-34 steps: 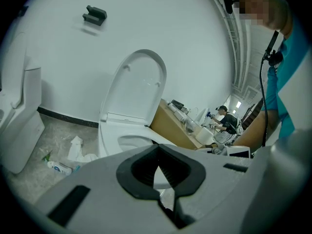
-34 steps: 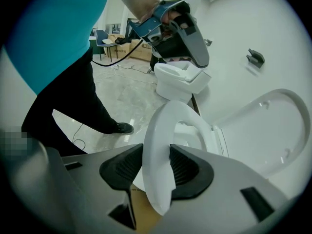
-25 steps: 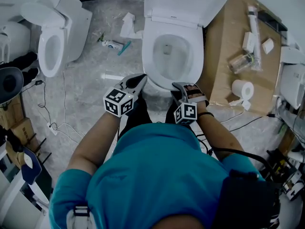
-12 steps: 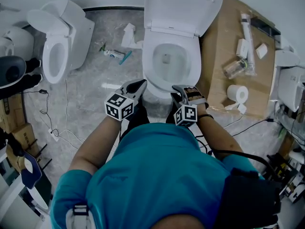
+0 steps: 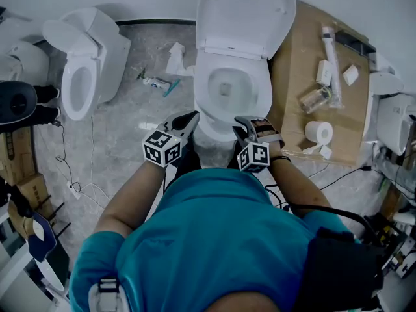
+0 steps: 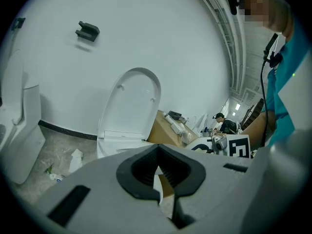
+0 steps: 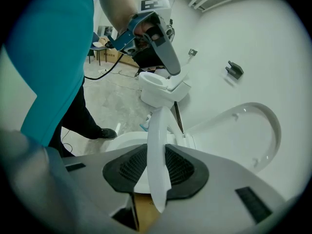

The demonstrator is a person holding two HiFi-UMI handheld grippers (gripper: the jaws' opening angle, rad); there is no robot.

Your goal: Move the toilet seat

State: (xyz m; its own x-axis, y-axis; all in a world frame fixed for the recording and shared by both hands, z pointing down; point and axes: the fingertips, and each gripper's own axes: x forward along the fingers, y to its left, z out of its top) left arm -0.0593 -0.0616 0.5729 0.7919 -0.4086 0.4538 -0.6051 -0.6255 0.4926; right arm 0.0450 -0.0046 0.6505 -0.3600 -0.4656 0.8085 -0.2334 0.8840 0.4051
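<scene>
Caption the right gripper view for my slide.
Right gripper, jaws just closing, grips the toilet seat edge-on; lid raised behind.

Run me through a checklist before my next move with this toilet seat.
1. Right gripper grip on the toilet seat: ok. Its jaws have just been closing, and the seat's edge sits between the pads.
2. Left gripper grip: cannot tell. Its jaws stand nearly together, with nothing clearly between them.
3. Lid out of the way: ok. It stands raised behind the bowl.
4. Cardboard beside the toilet: ok. The clutter on it lies apart from the seat.
</scene>
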